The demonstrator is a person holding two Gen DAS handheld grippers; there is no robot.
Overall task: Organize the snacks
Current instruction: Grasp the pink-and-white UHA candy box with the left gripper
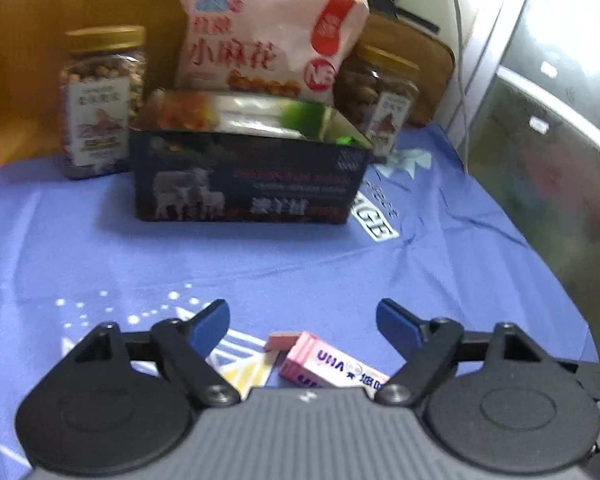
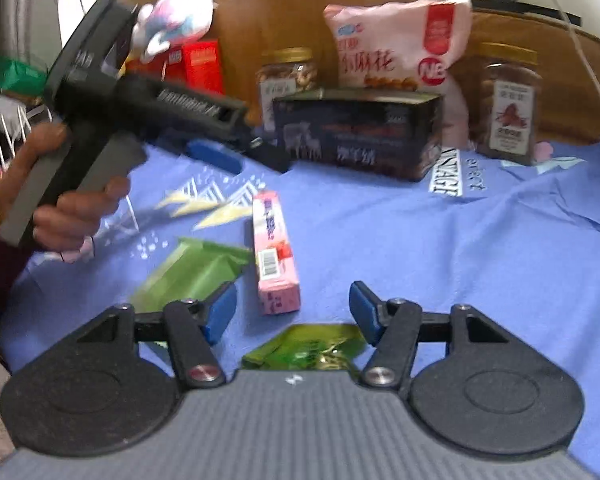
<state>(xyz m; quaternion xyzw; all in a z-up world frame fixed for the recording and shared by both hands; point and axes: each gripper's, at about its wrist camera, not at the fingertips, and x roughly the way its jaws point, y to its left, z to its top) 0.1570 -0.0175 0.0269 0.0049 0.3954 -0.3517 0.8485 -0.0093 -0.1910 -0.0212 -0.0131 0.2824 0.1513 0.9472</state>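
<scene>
My left gripper [image 1: 302, 322] hangs over the blue cloth [image 1: 440, 280], jaws wide apart, gripping nothing; a pink carton [image 1: 332, 364] lies just below them. My right gripper [image 2: 293, 308] is equally wide and empty above a green packet [image 2: 312, 350]. Dark box [image 1: 244, 176] holds snack bags at the back, a jar [image 1: 100, 100] on either side.

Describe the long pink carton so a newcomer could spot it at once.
On the blue printed cloth, in front of the dark sheep-printed box, lies a long pink carton, flat, barcode up. Its green foil neighbours are soft packets; it alone is a rigid pink box.
</scene>
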